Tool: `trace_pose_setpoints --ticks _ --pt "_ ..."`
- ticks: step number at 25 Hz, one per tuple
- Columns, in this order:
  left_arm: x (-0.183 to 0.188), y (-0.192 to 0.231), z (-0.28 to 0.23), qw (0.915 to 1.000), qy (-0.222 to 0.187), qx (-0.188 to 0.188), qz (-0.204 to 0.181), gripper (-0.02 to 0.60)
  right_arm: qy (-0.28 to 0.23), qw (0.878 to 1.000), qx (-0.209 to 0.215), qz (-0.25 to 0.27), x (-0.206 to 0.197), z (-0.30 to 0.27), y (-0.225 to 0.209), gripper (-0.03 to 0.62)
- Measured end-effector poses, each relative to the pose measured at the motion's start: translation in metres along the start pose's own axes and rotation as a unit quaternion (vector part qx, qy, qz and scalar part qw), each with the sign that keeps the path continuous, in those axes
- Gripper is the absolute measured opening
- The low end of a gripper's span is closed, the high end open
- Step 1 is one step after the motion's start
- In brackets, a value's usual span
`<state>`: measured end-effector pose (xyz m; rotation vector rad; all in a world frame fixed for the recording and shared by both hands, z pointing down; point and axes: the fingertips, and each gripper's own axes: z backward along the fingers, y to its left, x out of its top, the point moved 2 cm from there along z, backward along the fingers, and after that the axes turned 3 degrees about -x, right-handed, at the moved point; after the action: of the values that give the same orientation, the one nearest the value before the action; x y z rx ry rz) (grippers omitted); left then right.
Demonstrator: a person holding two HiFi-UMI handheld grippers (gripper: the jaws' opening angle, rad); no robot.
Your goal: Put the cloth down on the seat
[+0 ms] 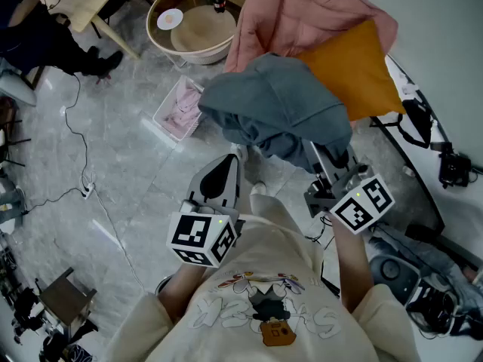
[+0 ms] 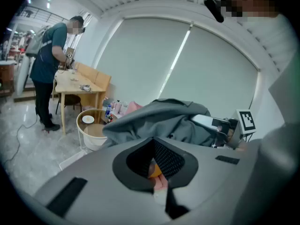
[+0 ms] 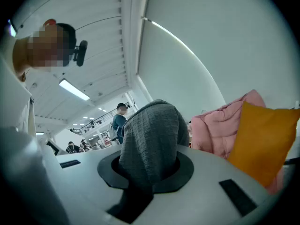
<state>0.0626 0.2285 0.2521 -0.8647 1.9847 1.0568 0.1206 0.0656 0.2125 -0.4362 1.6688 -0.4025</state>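
Grey knitted cloth [image 1: 279, 104] held up before the pink-covered seat [image 1: 302, 13].
The right hand-held gripper [image 1: 332, 168] clamps its bunched edge; the seat's orange cushion [image 1: 355, 70] lies just beyond.

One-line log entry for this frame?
right claw: shut on grey cloth | left claw: empty | cloth: raised near orange cushion, not yet down

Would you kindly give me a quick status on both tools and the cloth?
Left tool shut, empty. Right tool shut on grey cloth; cloth held up, not yet down. Orange cushion and pink blanket just beyond it.
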Motion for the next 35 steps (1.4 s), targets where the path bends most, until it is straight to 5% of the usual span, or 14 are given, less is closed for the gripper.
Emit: trace_pose_setpoints --ticks 6,12,19,24,35 --pt "-0.029 -0.056 0.065 0.9992 -0.001 -0.016 -0.037 0.005 0.023 0.999 -0.043 0.017 -0.058 0.097 0.073 0.087" --pt "-0.040 -0.051 0.105 0.9967 0.014 -0.058 -0.055 0.005 0.031 0.997 -0.069 0.008 -0.111 0.125 0.145 0.086" --pt "-0.053 0.000 0.181 0.9925 0.018 -0.094 -0.075 0.005 -0.033 0.996 -0.069 -0.046 -0.143 0.118 0.240 0.084" --pt "-0.066 0.053 0.235 0.9947 0.016 -0.085 -0.056 0.005 -0.030 0.996 -0.053 -0.067 -0.178 0.084 0.290 0.084" --pt "-0.076 0.154 0.266 0.9989 0.022 -0.042 0.005 0.005 0.000 0.996 -0.055 -0.071 -0.208 0.026 0.321 0.084"
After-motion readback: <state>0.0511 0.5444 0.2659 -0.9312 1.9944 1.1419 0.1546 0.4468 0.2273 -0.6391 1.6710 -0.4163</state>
